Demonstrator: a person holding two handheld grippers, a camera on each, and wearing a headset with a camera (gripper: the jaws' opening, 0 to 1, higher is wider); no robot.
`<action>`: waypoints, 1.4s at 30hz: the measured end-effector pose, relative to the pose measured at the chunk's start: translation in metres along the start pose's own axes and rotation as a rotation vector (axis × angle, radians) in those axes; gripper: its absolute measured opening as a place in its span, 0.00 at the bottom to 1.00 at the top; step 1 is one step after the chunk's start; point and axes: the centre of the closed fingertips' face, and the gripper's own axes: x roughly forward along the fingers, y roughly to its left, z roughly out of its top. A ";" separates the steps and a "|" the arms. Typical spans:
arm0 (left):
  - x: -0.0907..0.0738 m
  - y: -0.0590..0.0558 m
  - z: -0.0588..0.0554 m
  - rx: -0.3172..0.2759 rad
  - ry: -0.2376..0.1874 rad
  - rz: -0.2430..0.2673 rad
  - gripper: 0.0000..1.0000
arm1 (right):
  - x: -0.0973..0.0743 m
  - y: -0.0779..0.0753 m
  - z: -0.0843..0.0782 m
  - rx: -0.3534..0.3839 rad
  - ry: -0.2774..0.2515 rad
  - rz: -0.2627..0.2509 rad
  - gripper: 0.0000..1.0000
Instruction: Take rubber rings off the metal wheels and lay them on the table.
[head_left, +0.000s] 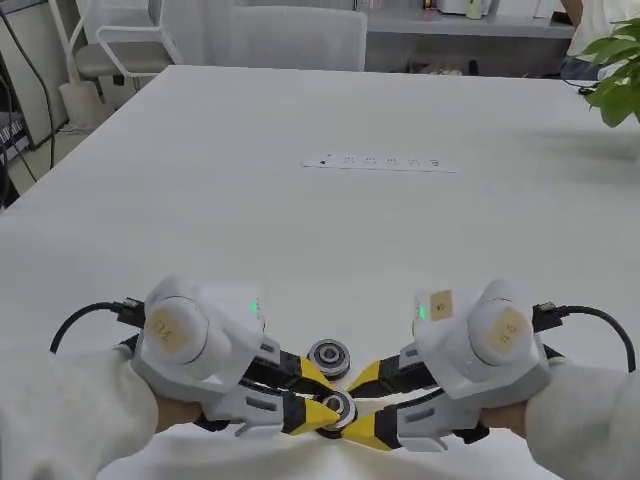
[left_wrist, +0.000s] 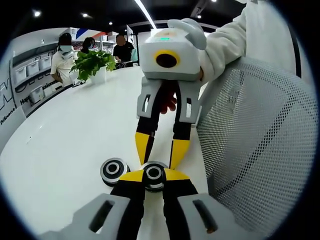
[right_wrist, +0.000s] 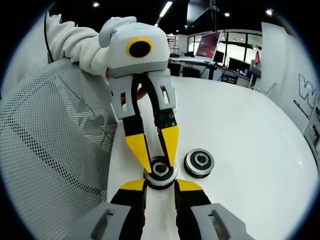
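Two metal wheels, each with a black rubber ring around it, are at the near table edge. One wheel (head_left: 336, 407) (left_wrist: 154, 176) (right_wrist: 160, 171) is held between both grippers, which face each other. My left gripper (head_left: 322, 395) (left_wrist: 154, 178) comes in from the left and is shut on this wheel's sides. From the right, my right gripper (head_left: 352, 403) (right_wrist: 160, 184) has its yellow tips closed on the same wheel's rim. The second wheel (head_left: 329, 356) (left_wrist: 115, 170) (right_wrist: 199, 162) lies flat on the white table (head_left: 300, 230), just beyond the held one and untouched.
A white power strip (head_left: 380, 162) lies at mid-table. A green plant (head_left: 615, 80) stands at the far right edge and chairs (head_left: 300, 35) at the far side. A mesh chair back (left_wrist: 260, 145) is close behind the near edge. People stand in the background (left_wrist: 65, 55).
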 end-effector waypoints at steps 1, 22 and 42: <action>0.000 0.000 0.000 0.000 -0.001 0.000 0.08 | 0.000 0.000 0.000 0.005 0.002 0.001 0.19; 0.000 0.001 0.000 -0.010 -0.016 0.005 0.08 | -0.003 -0.003 -0.008 0.011 0.036 -0.009 0.03; -0.001 0.004 -0.001 -0.025 -0.013 0.019 0.07 | -0.004 -0.012 -0.008 0.396 0.015 -0.048 0.00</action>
